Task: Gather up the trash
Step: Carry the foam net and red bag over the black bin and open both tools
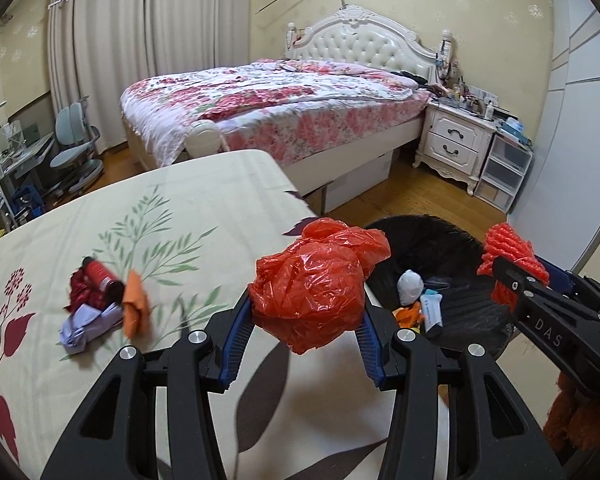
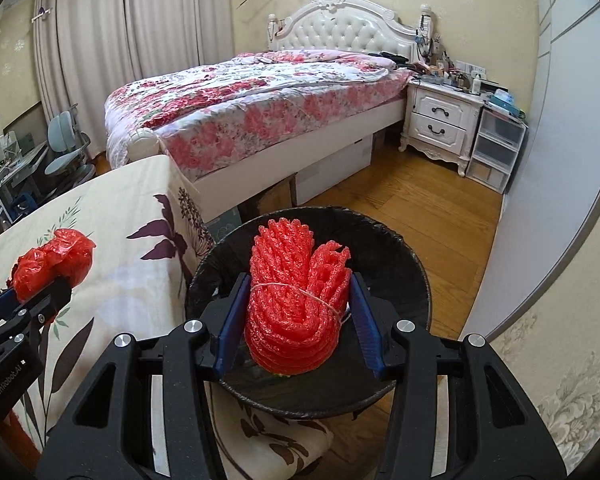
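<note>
The left gripper (image 1: 306, 322) has its blue pads pressed against a crumpled red bag (image 1: 314, 288), jaws partway closed on it, held above the near right edge of the table (image 1: 204, 184). The right gripper (image 2: 298, 330) is likewise partway closed, clamping a bundle of red foam net (image 2: 296, 300) tied with a thin string, and it hangs right over the black bin (image 2: 404, 280).

The bin stands on the floor just beside the table's right edge. Inside it lie a white wad (image 1: 410, 286), a small white tube (image 1: 432, 312) and something orange (image 1: 408, 316). Nothing stands between the foam net and the bin's mouth.

More litter sits on the table to the left: a dark red can (image 1: 102, 278) on its side, touching a dark red scrap (image 1: 80, 292), a pale lilac wrapper (image 1: 88, 326) and an orange scrap (image 1: 135, 308) just beside it.

The table wears a cream cloth printed with green leaves and dark red flowers. Beyond it, a bed (image 1: 276, 108) with a floral quilt and a white tufted headboard takes up the far side of the room. A white nightstand (image 1: 454, 140), cluttered on top, stands to its right, with clear plastic drawers (image 1: 504, 168) next to that. Pale curtains (image 1: 100, 48) hang at far left, above a blue-grey chair (image 1: 74, 152). The floor is wood.
</note>
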`<state>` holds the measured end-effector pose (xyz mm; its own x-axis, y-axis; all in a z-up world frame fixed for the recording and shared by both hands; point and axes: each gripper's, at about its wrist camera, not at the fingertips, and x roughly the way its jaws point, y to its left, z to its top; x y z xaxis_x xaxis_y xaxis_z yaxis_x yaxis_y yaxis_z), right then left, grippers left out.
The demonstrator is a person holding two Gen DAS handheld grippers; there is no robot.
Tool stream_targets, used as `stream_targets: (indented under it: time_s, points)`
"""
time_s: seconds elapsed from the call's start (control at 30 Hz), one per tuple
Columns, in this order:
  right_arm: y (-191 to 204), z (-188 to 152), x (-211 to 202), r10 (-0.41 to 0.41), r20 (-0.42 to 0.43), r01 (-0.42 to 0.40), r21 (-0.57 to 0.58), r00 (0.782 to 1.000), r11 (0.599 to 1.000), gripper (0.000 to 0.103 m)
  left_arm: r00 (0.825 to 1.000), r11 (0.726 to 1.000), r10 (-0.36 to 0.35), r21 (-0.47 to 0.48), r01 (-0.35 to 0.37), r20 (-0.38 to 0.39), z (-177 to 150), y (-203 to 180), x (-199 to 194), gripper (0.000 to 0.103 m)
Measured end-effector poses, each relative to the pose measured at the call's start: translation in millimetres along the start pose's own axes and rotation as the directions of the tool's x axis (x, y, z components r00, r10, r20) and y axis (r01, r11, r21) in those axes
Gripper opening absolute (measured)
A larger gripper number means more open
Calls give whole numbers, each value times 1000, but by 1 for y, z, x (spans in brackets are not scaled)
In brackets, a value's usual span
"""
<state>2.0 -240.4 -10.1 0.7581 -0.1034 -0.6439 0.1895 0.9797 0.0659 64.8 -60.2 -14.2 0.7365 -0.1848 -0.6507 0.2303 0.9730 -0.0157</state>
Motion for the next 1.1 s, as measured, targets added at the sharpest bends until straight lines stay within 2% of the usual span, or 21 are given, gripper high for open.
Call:
stream_targets:
  time_s: [0.43,1.1]
  points:
    - [-22,8,11,-58,4,57,18,998,998,48,1000,1000,-11,29,11,-3,16,-32,30,48]
    - [-35,15,37,-72,-21,73,44,997,996,48,1000,998,-16,68,18,-22,27,-62,61,48]
